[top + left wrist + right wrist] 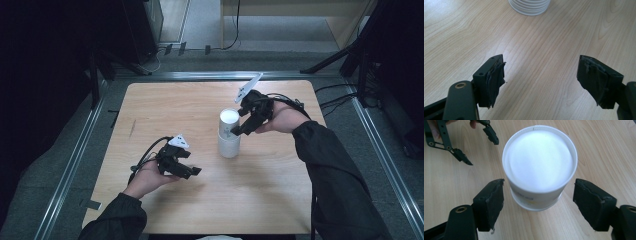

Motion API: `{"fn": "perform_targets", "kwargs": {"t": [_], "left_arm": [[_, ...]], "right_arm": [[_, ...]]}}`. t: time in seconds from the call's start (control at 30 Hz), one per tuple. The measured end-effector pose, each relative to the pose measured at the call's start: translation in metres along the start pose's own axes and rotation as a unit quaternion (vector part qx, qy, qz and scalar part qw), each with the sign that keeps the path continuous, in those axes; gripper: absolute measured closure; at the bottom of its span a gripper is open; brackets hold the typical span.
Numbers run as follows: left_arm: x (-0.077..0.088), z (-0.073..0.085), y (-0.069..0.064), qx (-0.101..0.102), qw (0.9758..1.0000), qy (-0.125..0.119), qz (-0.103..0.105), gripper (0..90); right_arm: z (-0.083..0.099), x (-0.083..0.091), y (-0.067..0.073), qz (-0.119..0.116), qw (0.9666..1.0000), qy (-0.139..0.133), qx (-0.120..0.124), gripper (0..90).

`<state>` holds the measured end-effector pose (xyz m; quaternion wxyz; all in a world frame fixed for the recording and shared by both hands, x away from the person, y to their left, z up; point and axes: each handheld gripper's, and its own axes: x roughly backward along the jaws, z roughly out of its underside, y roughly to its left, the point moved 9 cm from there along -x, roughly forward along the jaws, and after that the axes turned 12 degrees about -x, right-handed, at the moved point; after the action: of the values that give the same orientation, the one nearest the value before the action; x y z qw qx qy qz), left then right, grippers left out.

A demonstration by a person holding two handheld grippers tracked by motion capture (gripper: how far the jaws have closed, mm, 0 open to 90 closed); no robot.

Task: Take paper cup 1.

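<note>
A stack of white paper cups (229,134) stands upside down near the middle of the wooden table (165,107). My right gripper (239,131) reaches in from the right, tilted down at the stack. In the right gripper view the top cup (539,161) sits between the pads (489,202) of the right gripper (538,203); both stand clear of its wall, so the gripper is open. My left gripper (192,171) hovers low over the table, front left of the stack. Its jaws (541,80) are open over bare wood, and the stack's ribbed rims (529,6) lie ahead.
The left gripper (464,142) also appears beyond the cup in the right gripper view. A metal rail (75,155) frames the table. Black stands and cables (335,102) lie on the floor behind and to the right.
</note>
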<state>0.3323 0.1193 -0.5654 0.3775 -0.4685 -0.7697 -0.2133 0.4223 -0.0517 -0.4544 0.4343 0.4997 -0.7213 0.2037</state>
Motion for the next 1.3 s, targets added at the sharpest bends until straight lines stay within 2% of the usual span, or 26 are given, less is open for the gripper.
{"fn": "perform_targets", "kwargs": {"t": [0.27,0.43,0.6,1.0,1.13,1.3], "left_arm": [[0.000,0.000,-0.001,-0.001,1.0000,0.001,0.002,22.1],[0.000,0.000,0.000,0.000,1.0000,0.000,0.001,22.0],[0.000,0.001,0.000,-0.001,1.0000,0.001,0.001,22.0],[0.001,0.001,0.001,0.000,1.0000,0.001,0.003,22.0],[0.001,0.001,0.003,0.003,1.0000,-0.001,0.003,22.0],[0.002,0.001,0.003,0.005,1.0000,-0.003,0.006,22.0]], "right_arm": [[-0.010,-0.008,0.004,-0.005,0.9999,0.005,0.011,24.8],[-0.014,-0.009,0.005,0.002,0.9999,0.011,0.010,31.8],[-0.015,-0.008,0.004,0.003,0.9999,0.008,0.005,32.6],[-0.025,0.009,0.008,0.000,1.0000,0.001,-0.002,33.3],[-0.031,0.020,0.009,0.002,0.9999,-0.002,-0.015,33.5],[-0.037,0.032,0.012,0.005,0.9998,-0.005,-0.016,33.6]]}}
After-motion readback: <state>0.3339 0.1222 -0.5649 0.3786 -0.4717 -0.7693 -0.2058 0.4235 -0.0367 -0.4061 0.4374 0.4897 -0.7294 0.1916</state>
